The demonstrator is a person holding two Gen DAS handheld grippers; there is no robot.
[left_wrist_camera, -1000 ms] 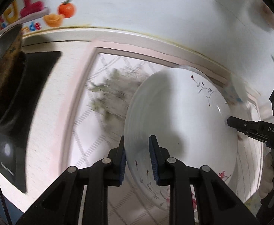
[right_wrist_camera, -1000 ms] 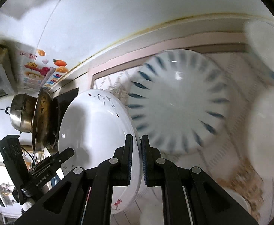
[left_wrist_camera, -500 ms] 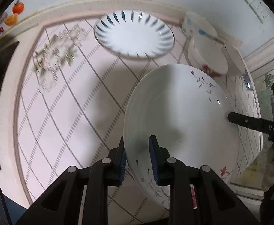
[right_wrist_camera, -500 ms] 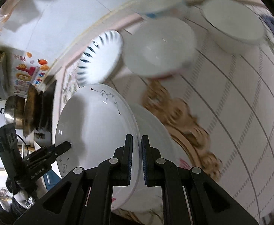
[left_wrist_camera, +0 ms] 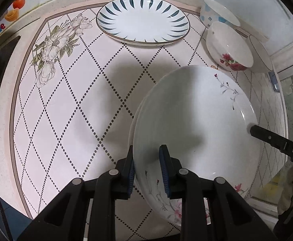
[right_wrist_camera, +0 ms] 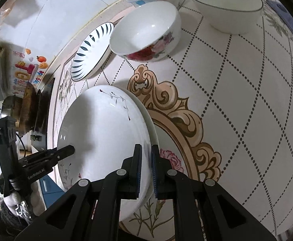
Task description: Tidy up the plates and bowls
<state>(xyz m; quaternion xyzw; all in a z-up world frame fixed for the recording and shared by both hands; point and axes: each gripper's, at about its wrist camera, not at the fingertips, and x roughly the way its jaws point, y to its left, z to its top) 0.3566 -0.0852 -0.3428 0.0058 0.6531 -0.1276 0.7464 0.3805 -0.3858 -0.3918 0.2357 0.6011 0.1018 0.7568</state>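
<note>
A white floral plate (left_wrist_camera: 196,124) is held by both grippers above the tiled counter; it also shows in the right wrist view (right_wrist_camera: 104,136). A second plate's rim shows just beneath it (right_wrist_camera: 153,128). My left gripper (left_wrist_camera: 147,172) is shut on the plate's near rim. My right gripper (right_wrist_camera: 145,170) is shut on the opposite rim. A blue-striped plate (left_wrist_camera: 143,21) lies at the back. Three bowls stand at the back right: a rose bowl (left_wrist_camera: 229,46), a blue-spotted bowl (left_wrist_camera: 216,14) and a plain white bowl (right_wrist_camera: 226,6).
The counter (left_wrist_camera: 66,110) has a pink diamond-patterned mat with a raised edge. A black stove with a pan (right_wrist_camera: 29,108) is at the far left. A wall with stickers (left_wrist_camera: 14,8) runs behind the counter.
Both grippers have carried the floral plate from the stove side to the right and down over the counter. It now sits low above another plate's rim.
</note>
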